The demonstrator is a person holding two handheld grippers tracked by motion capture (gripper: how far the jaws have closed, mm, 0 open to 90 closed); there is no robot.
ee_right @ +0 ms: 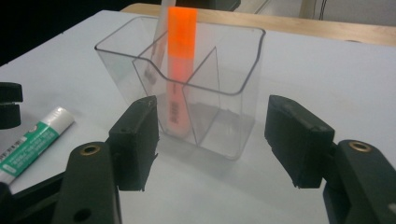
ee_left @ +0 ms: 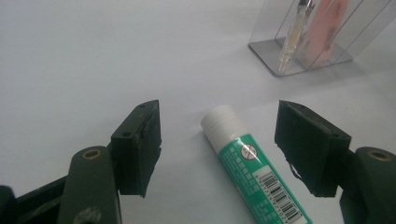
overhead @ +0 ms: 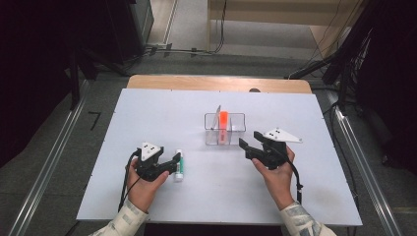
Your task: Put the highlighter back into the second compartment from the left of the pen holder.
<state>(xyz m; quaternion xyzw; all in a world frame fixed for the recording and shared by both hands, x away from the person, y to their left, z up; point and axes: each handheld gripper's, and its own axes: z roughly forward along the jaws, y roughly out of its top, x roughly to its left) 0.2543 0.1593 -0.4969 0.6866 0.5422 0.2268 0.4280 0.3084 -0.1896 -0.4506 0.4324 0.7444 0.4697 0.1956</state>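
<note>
the left gripper (overhead: 173, 163) is hovering low over the white table (overhead: 147, 118) with its jaws spread wide, and they are gripping nothing. in the left gripper view the glue stick (ee_left: 252, 163) is lying flat on the table between the two black pads (ee_left: 140, 144), closer to the right-hand pad than to the other, touching neither of them. its white cap is pointing away from the gripper and its green barcoded body is running back toward the gripper's base. farther out from this gripper, ahead and to its right, the clear plastic organizer (ee_left: 299, 65) is standing on the table, with a pale pen (ee_left: 292, 39) leaning inside it beside an orange marker (ee_left: 327, 28).

the right gripper (overhead: 250, 141) is also standing with its jaws spread apart, and nothing is sitting between the pads. in the right gripper view the clear plastic organizer (ee_right: 233, 121) is standing just ahead of the open jaws, near them but not touching. its inner walls are dividing it into compartments, and the orange marker (ee_right: 180, 56) is leaning upright in a middle one, its bright top rising above the rim. the pale pen (ee_right: 156, 51) is slanting just to the left of the marker behind the same clear walls; which compartment it is standing in i cannot tell. off to this gripper's left, well apart, the glue stick (ee_right: 35, 140) is lying on the table beside part of the other gripper.

in the high view the person's hands (overhead: 275, 174) are coming in from the near edge of the table, one on each gripper, with the organizer (overhead: 236, 129) beyond them, just beside the right gripper's tips.
</note>
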